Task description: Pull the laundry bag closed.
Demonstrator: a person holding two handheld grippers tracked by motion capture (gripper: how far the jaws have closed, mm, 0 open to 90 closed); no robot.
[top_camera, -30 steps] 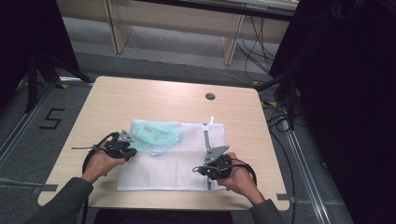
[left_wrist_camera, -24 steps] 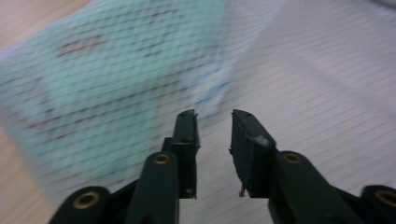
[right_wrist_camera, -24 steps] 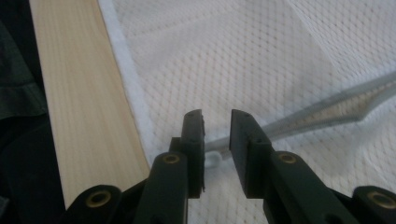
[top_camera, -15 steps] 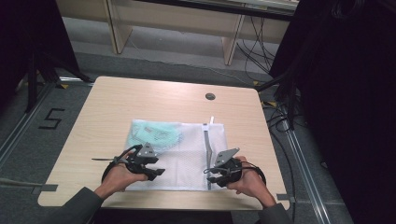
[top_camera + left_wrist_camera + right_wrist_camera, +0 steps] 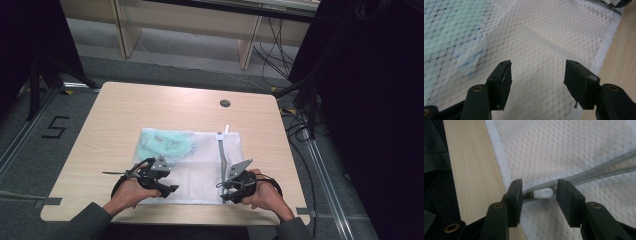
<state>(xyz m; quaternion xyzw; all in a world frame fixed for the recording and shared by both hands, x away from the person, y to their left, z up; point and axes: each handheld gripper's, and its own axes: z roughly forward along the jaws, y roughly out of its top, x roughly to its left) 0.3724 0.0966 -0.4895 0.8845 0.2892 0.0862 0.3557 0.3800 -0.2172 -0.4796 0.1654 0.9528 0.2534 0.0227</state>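
A white mesh bag (image 5: 200,167) lies flat on the wooden table (image 5: 150,107), with a teal garment (image 5: 165,145) inside its far left part. A grey zipper (image 5: 221,150) runs down its right side. My left gripper (image 5: 171,181) hovers over the bag's front left area. Its jaws have just been opening, and in the left gripper view it (image 5: 537,72) stands open over bare mesh (image 5: 541,37) with nothing pinched. My right gripper (image 5: 222,192) is at the zipper's near end. Its jaws have also just been opening, and the white zipper pull (image 5: 543,193) lies loose between them.
A round cable hole (image 5: 225,103) sits at the table's far right. The near table edge (image 5: 170,220) runs just under my hands. Cables (image 5: 300,125) trail on the floor to the right, a taped 5 (image 5: 55,127) marks the floor at left, and wooden shelf legs (image 5: 247,47) stand behind.
My left gripper moved from the bag's left edge toward the front and right, and its jaws opened. The right gripper stayed near the zipper's end and its jaws opened too.
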